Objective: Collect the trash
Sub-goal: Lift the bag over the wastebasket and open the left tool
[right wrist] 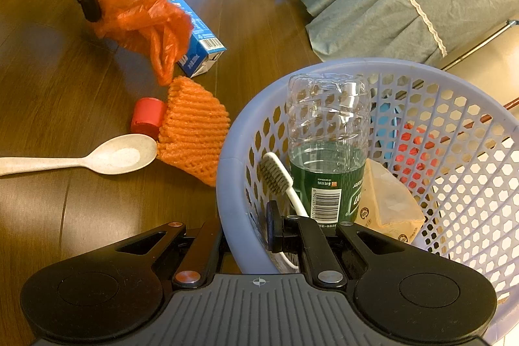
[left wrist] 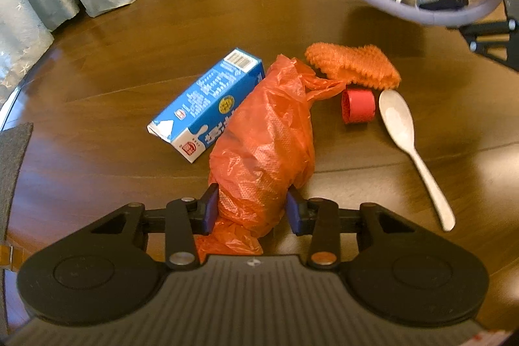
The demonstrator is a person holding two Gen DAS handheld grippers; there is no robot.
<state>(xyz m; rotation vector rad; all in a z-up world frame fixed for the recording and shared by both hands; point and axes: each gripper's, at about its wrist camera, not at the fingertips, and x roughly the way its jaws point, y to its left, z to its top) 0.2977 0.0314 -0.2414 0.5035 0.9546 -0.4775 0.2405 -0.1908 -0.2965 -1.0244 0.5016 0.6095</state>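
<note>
Glossy wood, thin plastics, foam mesh

Crinkly translucent orange plastic bag (left wrist: 262,135); printed glossy milk carton (left wrist: 207,106); ribbed orange foam net (right wrist: 194,128); matt speckled spoon (right wrist: 107,156); perforated lavender plastic basket (right wrist: 454,132); polished wooden floor (left wrist: 129,60).

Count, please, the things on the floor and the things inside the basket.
Floor: 5: orange bag, carton, foam net, red roll, spoon.
Basket: 3: bottle, toothbrush, wrapper.
Total: 8

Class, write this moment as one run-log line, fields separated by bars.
left gripper: shut on orange bag | right gripper: shut on basket rim | floor: carton, spoon
</note>
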